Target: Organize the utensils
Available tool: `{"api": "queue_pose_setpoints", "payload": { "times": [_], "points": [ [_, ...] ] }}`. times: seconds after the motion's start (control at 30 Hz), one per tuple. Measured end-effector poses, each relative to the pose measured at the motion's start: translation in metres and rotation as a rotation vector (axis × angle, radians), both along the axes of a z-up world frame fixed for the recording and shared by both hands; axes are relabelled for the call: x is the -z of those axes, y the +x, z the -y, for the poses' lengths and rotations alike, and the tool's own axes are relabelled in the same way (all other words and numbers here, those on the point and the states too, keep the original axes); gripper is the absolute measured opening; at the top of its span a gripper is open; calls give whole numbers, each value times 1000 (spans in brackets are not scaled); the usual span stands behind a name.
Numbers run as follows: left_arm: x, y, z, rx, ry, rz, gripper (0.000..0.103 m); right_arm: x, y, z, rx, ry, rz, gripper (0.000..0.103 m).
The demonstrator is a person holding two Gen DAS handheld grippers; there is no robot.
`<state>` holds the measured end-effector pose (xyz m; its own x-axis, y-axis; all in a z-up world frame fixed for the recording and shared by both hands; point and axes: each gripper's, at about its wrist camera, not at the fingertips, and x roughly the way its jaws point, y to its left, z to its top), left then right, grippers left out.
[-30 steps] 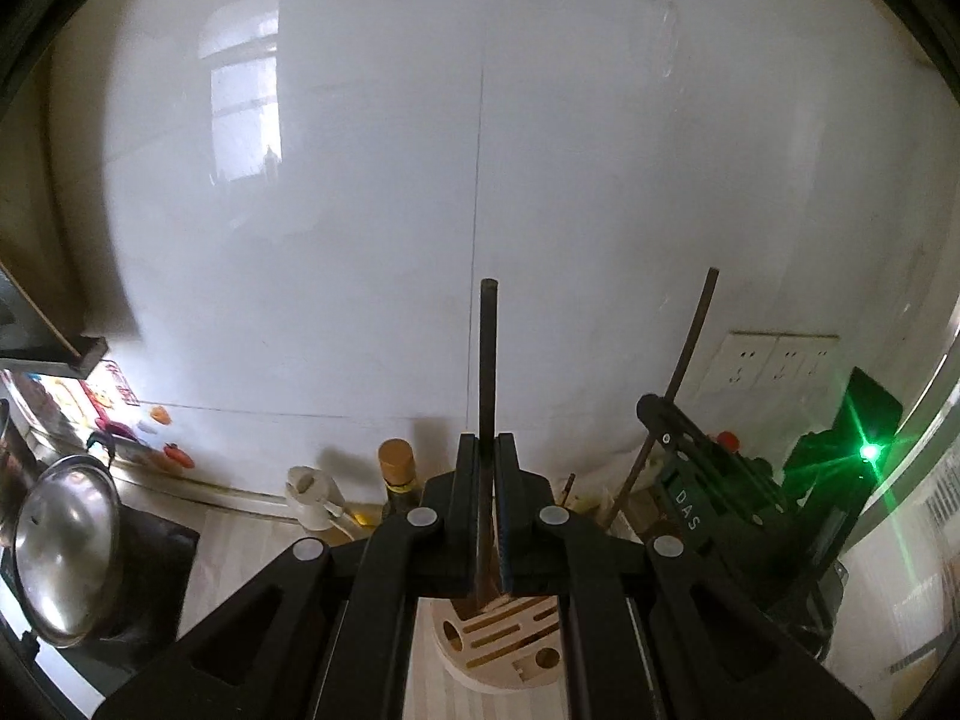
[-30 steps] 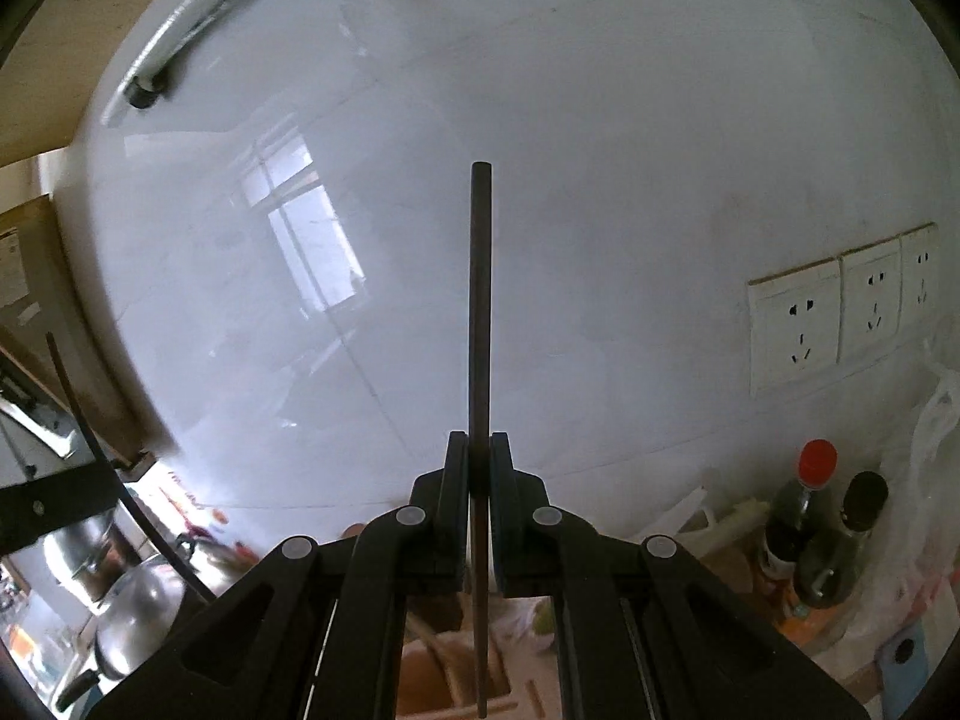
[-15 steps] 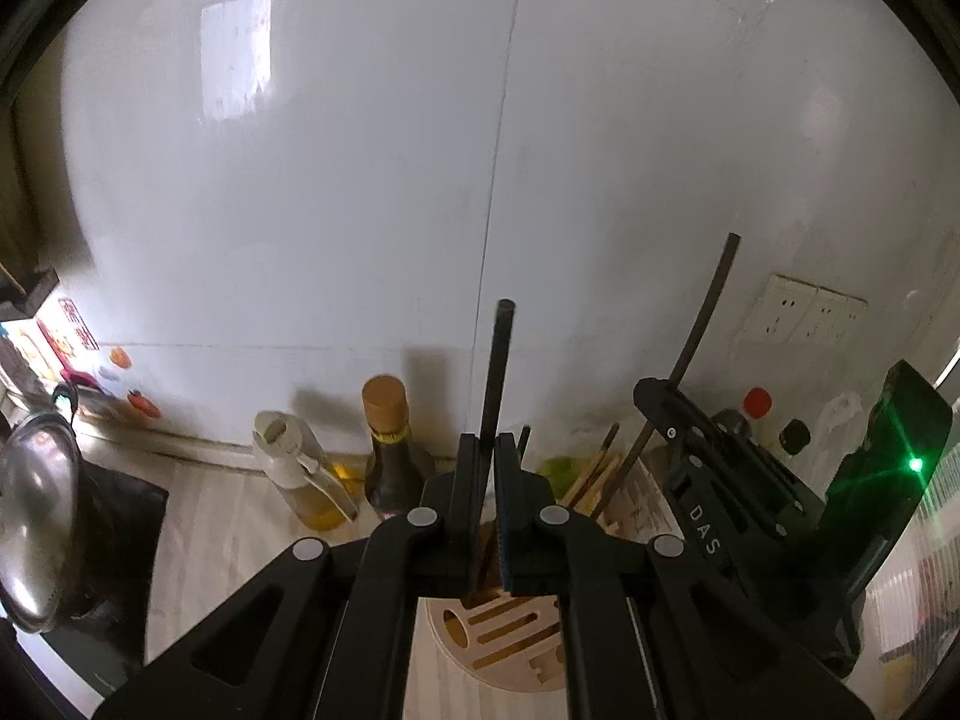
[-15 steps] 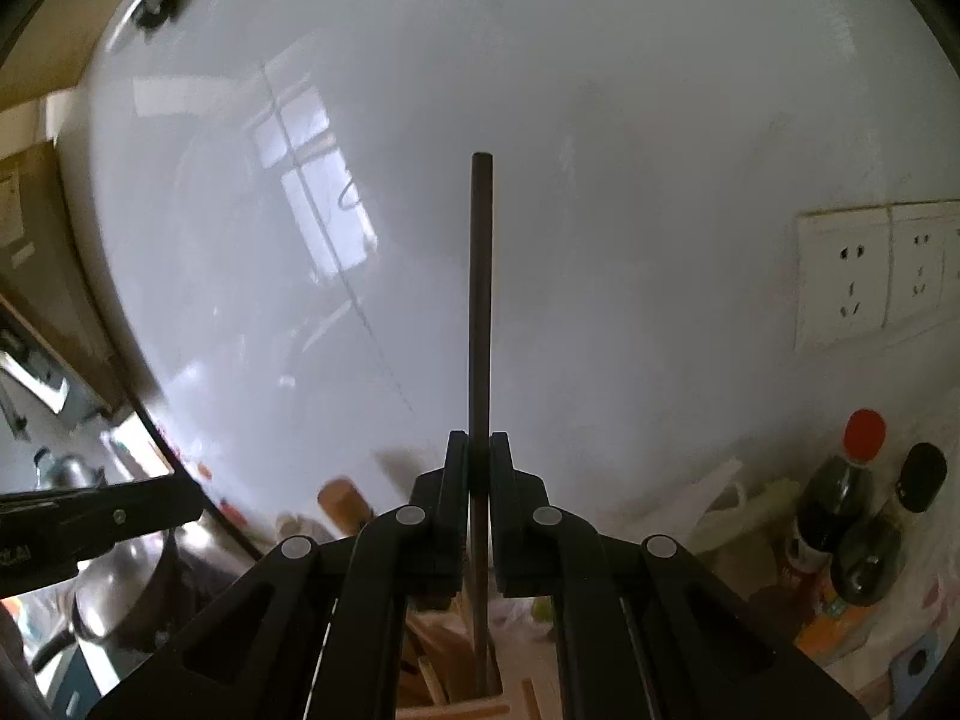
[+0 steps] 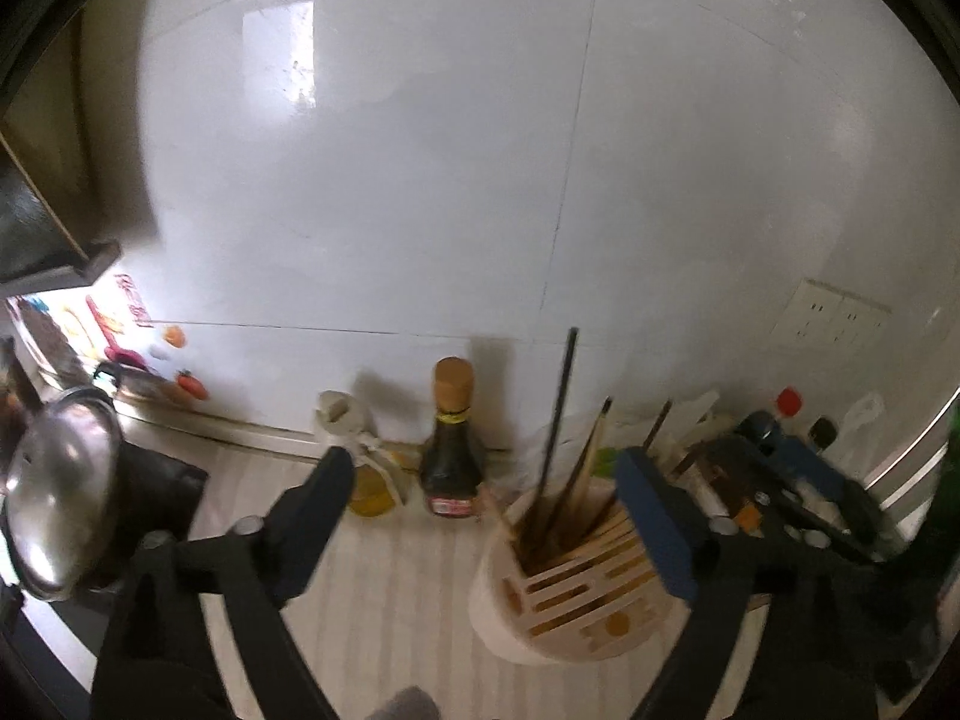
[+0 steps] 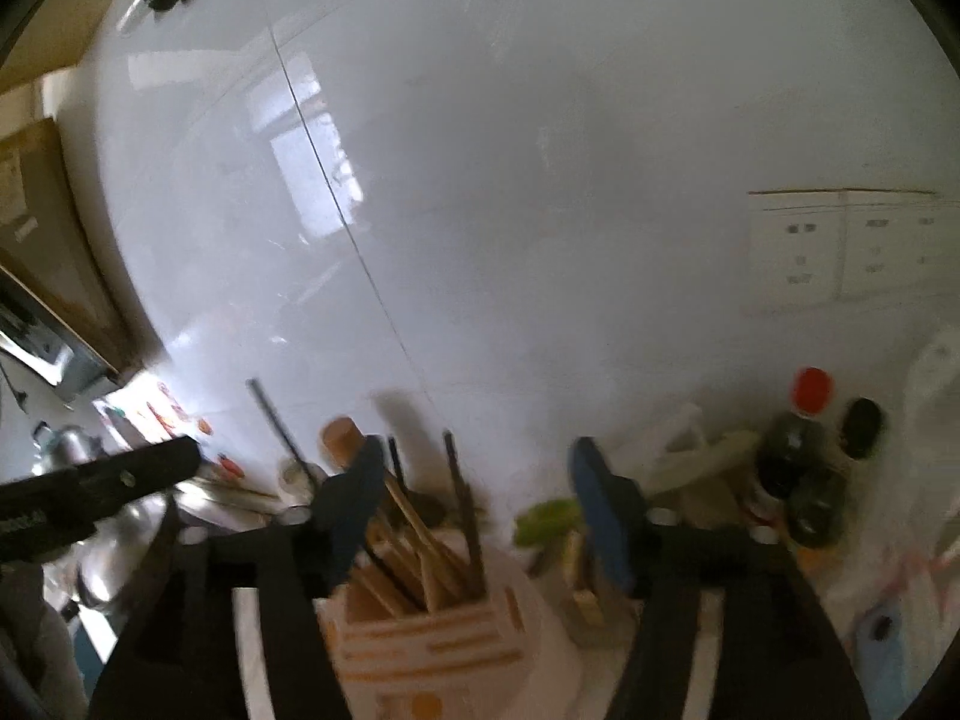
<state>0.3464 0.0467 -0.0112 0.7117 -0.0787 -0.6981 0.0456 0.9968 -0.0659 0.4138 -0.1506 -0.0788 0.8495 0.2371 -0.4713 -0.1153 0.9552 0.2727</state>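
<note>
A cream slotted utensil holder (image 5: 576, 594) stands on the pale counter with several chopsticks upright in it. The tallest, a dark chopstick (image 5: 558, 408), rises from its left side. My left gripper (image 5: 483, 462) is above and just in front of the holder; its jaws are opening wide and no pad touches anything. In the right wrist view the holder (image 6: 420, 630) sits low between the fingers of my right gripper (image 6: 474, 462). Those jaws are opening too, and a dark chopstick (image 6: 462, 504) stands free in the holder between them. The left gripper's finger (image 6: 102, 492) shows at the left edge.
A dark sauce bottle (image 5: 450, 456) and an oil bottle (image 5: 366, 480) stand against the white tiled wall behind the holder. A steel pot lid (image 5: 54, 498) is at the left. Red-capped and black-capped bottles (image 6: 804, 450) and wall sockets (image 6: 840, 246) are at the right.
Both grippers were shut on a dark chopstick each and now stand open. Both chopsticks now stand in the holder. Both hands have sunk toward the holder.
</note>
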Motion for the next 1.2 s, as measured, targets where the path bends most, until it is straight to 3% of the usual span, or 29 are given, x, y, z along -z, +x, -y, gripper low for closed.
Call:
{"api": "queue_pose_setpoints", "payload": {
  "times": [0.07, 0.17, 0.43, 0.83, 1.2],
  "points": [
    [6, -7, -1, 0, 23, 2, 103, -1, -15, -2, 31, -48, -22, 95],
    [20, -22, -1, -11, 81, 3, 103, 4, -34, -7, 92, -140, -53, 103],
    [34, -48, -2, -9, 94, 13, 103, 10, -72, -15, 209, -287, -96, 103],
    [17, -91, -1, -20, 89, 67, 103, -11, -127, -11, 267, -311, -73, 103],
    [-23, -200, -3, -59, 96, 131, 103, -57, -233, -13, 257, -319, 32, 103]
  ]
}}
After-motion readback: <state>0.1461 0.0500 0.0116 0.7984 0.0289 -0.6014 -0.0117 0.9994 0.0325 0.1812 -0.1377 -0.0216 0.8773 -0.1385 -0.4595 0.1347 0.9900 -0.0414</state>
